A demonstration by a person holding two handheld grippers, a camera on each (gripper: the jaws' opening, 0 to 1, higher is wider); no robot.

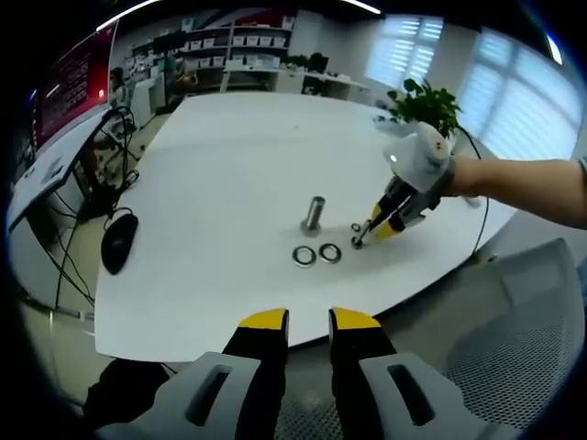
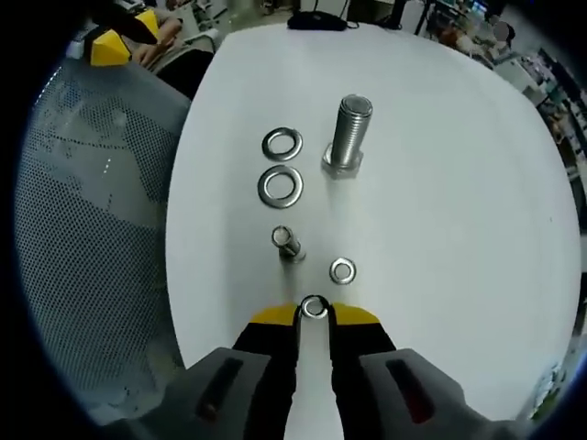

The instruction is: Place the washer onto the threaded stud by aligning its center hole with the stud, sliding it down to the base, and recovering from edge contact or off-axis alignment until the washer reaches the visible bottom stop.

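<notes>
Right gripper view: the right claw is closed on a small washer, which stands on its edge between the two yellow tips, low over the white desk. Just ahead of the tips lie a small nut and a short sleeve-like piece. Farther ahead two large washers lie flat side by side, and the threaded stud stands upright on its hex base just beside them, well apart from the held washer.

Left gripper view: the left claw has its tips a little apart and holds nothing; it hangs before the near edge of the desk. Here the threaded stud is seen from the other side, with the two large washers before it. The right claw reaches in from the right, held by a person's hand, its tips low at the desk near the stud. A computer mouse lies at the left edge of the desk.
</notes>
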